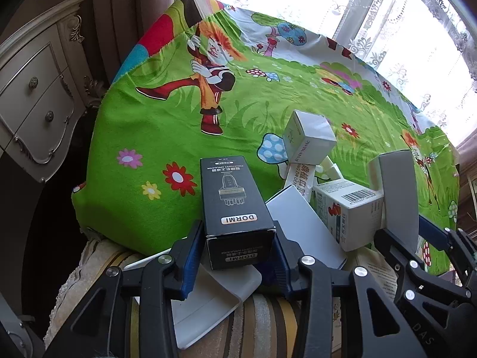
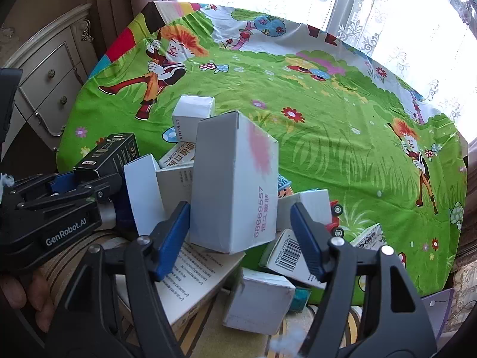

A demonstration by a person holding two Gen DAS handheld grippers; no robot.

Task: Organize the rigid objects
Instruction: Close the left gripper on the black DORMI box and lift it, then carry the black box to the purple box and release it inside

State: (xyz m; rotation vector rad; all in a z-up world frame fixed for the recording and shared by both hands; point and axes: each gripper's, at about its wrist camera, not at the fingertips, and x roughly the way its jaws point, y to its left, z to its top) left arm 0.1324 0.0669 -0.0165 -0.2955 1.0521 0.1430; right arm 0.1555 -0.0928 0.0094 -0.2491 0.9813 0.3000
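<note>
Right up against the lens, your left gripper [image 1: 237, 249] has its jaws pinching the black DORMI box [image 1: 231, 203] by its near end, blue pads flat on both long sides, the box pointing away over the near left edge of the worktop [image 1: 143, 137] with its green cartoon cloth. Over on the right, your right gripper [image 2: 241, 238] has its jaws spread around the tall grey-white box [image 2: 235, 185]; the left pad looks to be touching its side, the right pad stands clear, so that one is not gripped yet as far as I can tell.

You're mid-sort, I'd say: one box in hand, the second being lined up. Everything else sits in a loose heap at the near edge: the white cube box [image 1: 308, 135] printed with MUSIC on top at the far side, the barcode carton [image 1: 350, 211] tilted to the right, a flat white box [image 2: 259, 301] low and near, plus a printed leaflet [image 2: 193, 277] underneath.

Next, the black box wants a bare patch of cloth, and there's plenty to the far left; set it down square. Before you lift on the right, close fully, since that tall box leans on its neighbours and could drag them.

Containers? No tray or bin shows in either view; the cartons all look closed, contents unseen.
</note>
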